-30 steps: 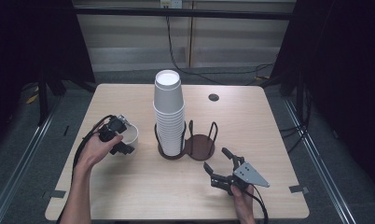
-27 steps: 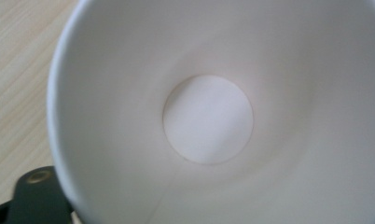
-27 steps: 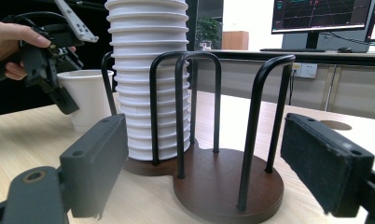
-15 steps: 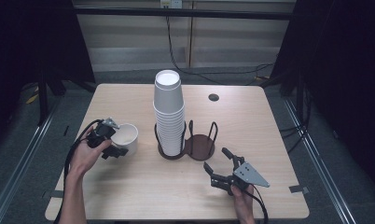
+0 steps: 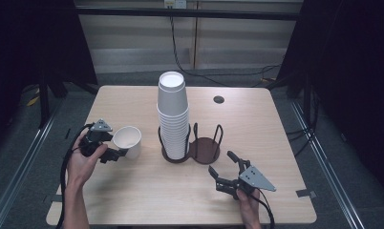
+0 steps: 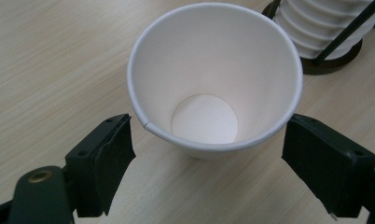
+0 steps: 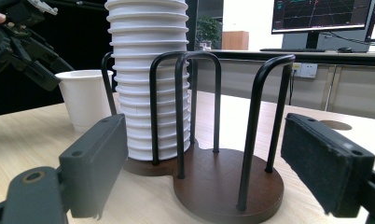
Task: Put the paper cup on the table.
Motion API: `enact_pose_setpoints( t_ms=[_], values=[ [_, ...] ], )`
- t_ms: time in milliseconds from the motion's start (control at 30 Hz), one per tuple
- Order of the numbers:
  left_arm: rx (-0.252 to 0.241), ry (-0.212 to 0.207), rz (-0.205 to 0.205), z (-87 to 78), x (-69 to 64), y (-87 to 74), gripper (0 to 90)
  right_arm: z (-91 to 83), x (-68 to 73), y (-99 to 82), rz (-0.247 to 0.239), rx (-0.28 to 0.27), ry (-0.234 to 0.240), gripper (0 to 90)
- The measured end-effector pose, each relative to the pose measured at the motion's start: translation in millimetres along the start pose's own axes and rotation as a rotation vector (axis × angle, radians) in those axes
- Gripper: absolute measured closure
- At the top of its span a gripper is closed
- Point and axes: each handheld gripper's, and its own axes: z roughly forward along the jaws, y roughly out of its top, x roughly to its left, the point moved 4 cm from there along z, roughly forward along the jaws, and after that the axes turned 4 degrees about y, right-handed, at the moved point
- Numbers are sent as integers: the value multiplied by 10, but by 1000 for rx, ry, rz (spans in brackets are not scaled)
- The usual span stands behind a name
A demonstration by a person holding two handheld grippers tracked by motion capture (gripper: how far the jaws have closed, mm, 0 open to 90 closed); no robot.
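A single white paper cup (image 5: 128,140) stands upright on the wooden table (image 5: 276,124), left of a tall stack of white cups (image 5: 172,114). The stack sits in one ring of a dark two-ring wire holder (image 5: 204,149); the other ring is empty. My left gripper (image 5: 117,153) is just left of the single cup. Its jaws have just been closing a little, and they stand apart with the cup (image 6: 213,93) just beyond their tips, untouched. My right gripper (image 5: 220,162) rests open near the front edge and faces the holder (image 7: 227,182) and the stack (image 7: 148,70).
A round cable hole (image 5: 218,99) sits at the table's back right. Black cables trail from both grippers off the front edge. In the right gripper view, the left gripper (image 7: 31,56) hangs above and left of the single cup (image 7: 85,105).
The left gripper has drawn back to the left. The cup, tilted at its tips half a second ago, now stands upright on the table apart from it. The right gripper has not moved.
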Motion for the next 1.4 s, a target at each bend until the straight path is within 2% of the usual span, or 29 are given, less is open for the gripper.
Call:
enact_pose_setpoints(
  t_ms=[33, 100, 167, 233, 367, 533, 567, 600, 633, 667, 700, 800, 867, 933, 967, 1000, 1033, 1067, 1133, 1167, 1200, 1300, 1333, 1367, 1400],
  values=[
    [0, 0, 0, 0, 0, 0, 161, 0, 0, 0, 0, 0, 0, 142],
    [-44, -20, -21, -24, -13, -8, 162, 0, 0, 0, 0, 0, 0, 142],
    [-91, -15, -36, -75, -41, -20, 161, 0, 0, 0, 0, 0, 0, 142],
    [-103, -18, -35, -92, -53, -25, 161, 0, 0, 0, 0, 0, 0, 142],
    [-171, -34, -39, -147, -133, -38, 162, 0, 0, 0, 0, 0, 0, 142],
    [-248, -27, -87, -200, -219, -86, 177, 0, 0, 0, 0, 0, 0, 142],
    [-262, -29, -76, -199, -277, -113, 182, 0, 0, 0, 0, 0, 0, 141],
    [-262, -29, -76, -199, -277, -113, 184, 0, 0, 0, 0, 0, 0, 141],
    [-282, -45, -80, -198, -338, -135, 188, 0, 0, 0, 0, 0, 0, 141],
    [-282, -45, -80, -198, -338, -135, 193, 0, 0, 0, 0, 0, 0, 141],
    [-320, -69, -87, -201, -388, -141, 193, 0, 0, 0, 0, 0, 0, 141],
    [-340, -83, -83, -208, -438, -135, 193, 0, 0, 0, 0, 0, 0, 142],
    [-379, -86, -88, -225, -521, -127, 193, 0, 0, 0, 0, 0, 0, 141],
    [-409, -98, -89, -220, -580, -129, 193, 0, 0, 0, 0, 0, 0, 141],
    [-409, -98, -89, -220, -580, -129, 193, 0, 0, 0, 0, 0, 0, 141],
    [-435, -95, -94, -200, -636, -138, 193, 0, 0, 0, 0, 0, 0, 141],
    [-435, -95, -94, -200, -636, -138, 193, 0, 0, 0, 0, 0, 0, 141],
    [-453, -105, -103, -166, -697, -156, 193, 0, 0, 0, 0, 0, 0, 141],
    [-459, -91, -100, -154, -722, -164, 193, 0, 0, 0, 0, 0, 0, 141],
    [-478, -87, -110, -137, -749, -165, 193, 0, 0, 0, 0, 0, 0, 141],
    [-491, -113, -106, -113, -796, -169, 193, 0, 0, 0, 0, 0, 0, 141],
    [-509, -113, -91, -92, -841, -168, 193, 0, 0, 0, 0, 0, 0, 141],
    [-534, -131, -105, -69, -896, -168, 191, 0, 0, 0, 0, 0, 0, 141],
    [-534, -131, -105, -69, -896, -168, 190, 0, 0, 0, 0, 0, 0, 141],
    [-535, -133, -99, -38, -952, -167, 185, 0, 0, 0, 0, 0, 0, 141]
  ],
)
